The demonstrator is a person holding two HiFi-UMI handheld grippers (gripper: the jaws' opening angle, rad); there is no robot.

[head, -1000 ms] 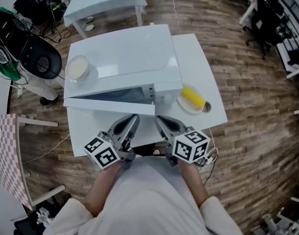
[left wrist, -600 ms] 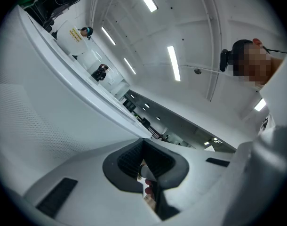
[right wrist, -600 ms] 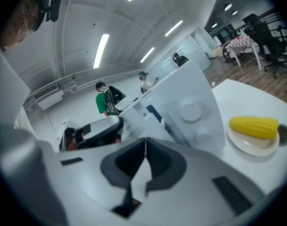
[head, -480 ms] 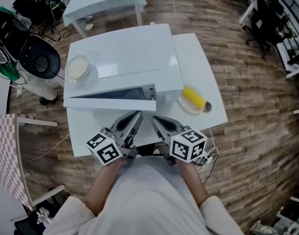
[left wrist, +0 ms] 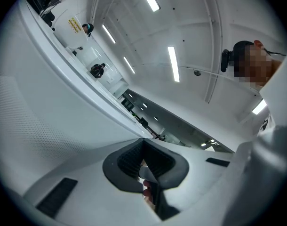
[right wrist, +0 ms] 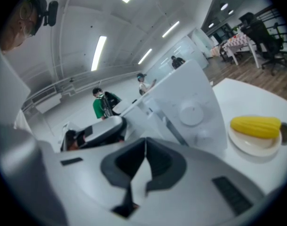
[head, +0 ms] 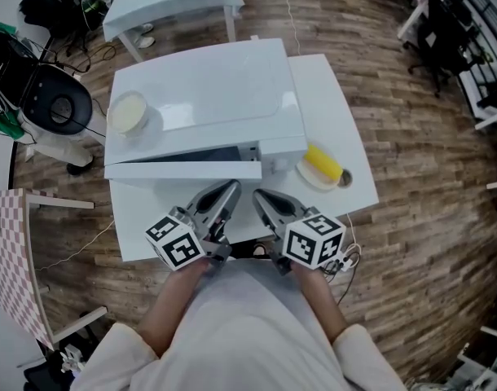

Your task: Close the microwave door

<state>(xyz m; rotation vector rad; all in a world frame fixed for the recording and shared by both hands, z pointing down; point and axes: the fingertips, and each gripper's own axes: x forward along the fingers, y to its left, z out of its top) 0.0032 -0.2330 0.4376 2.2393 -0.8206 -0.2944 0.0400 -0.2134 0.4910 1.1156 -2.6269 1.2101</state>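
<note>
A white microwave (head: 208, 88) stands on a white table (head: 334, 112). Its door (head: 183, 170) is ajar by a narrow gap, with a dark strip of the inside showing above it. My left gripper (head: 229, 189) is shut and empty, its tip just in front of the door's free end. In the left gripper view the shut left gripper (left wrist: 144, 147) has the door's face (left wrist: 49, 112) filling the left side. My right gripper (head: 258, 195) is shut and empty beside it. In the right gripper view the right gripper (right wrist: 144, 149) points at the control panel (right wrist: 193, 112).
A pale bowl (head: 128, 112) sits on the microwave's top at the left. A yellow corn cob (head: 322, 163) lies on a small plate (head: 307, 177) right of the microwave, also seen as the cob (right wrist: 255, 126) in the right gripper view. Chairs and another table stand around.
The door has swung nearer to shut and the dark gap has narrowed. Both grippers have moved slightly forward towards the microwave, staying shut.
</note>
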